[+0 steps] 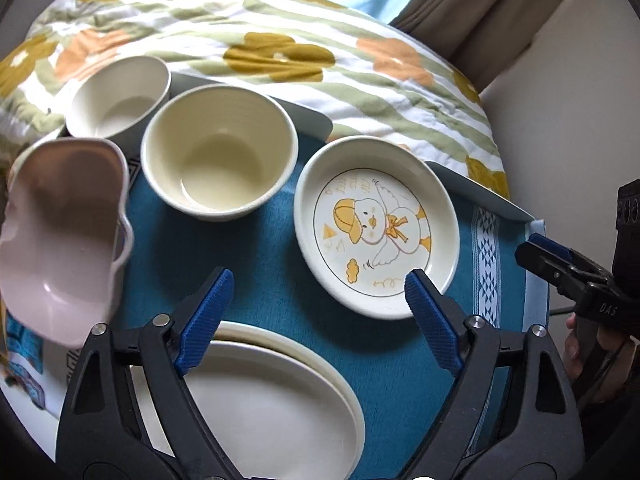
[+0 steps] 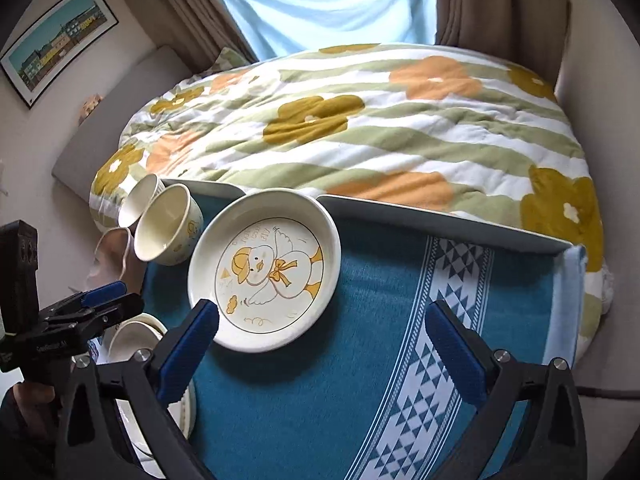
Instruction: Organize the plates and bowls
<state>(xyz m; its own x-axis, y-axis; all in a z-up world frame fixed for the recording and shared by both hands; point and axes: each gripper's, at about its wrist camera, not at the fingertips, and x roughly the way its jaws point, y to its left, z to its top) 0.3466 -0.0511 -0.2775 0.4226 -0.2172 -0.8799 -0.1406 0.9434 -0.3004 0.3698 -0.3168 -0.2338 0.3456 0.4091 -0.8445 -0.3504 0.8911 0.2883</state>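
Stacked plates (image 1: 272, 396) under left gripper (image 1: 320, 280), fingers spread; right gripper (image 2: 322, 320) spread, "DAS" on handle.

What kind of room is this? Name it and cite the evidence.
Most likely a bedroom: a floral quilt covers a bed just behind the dishes, curtains frame a window, and a framed picture hangs on the wall.
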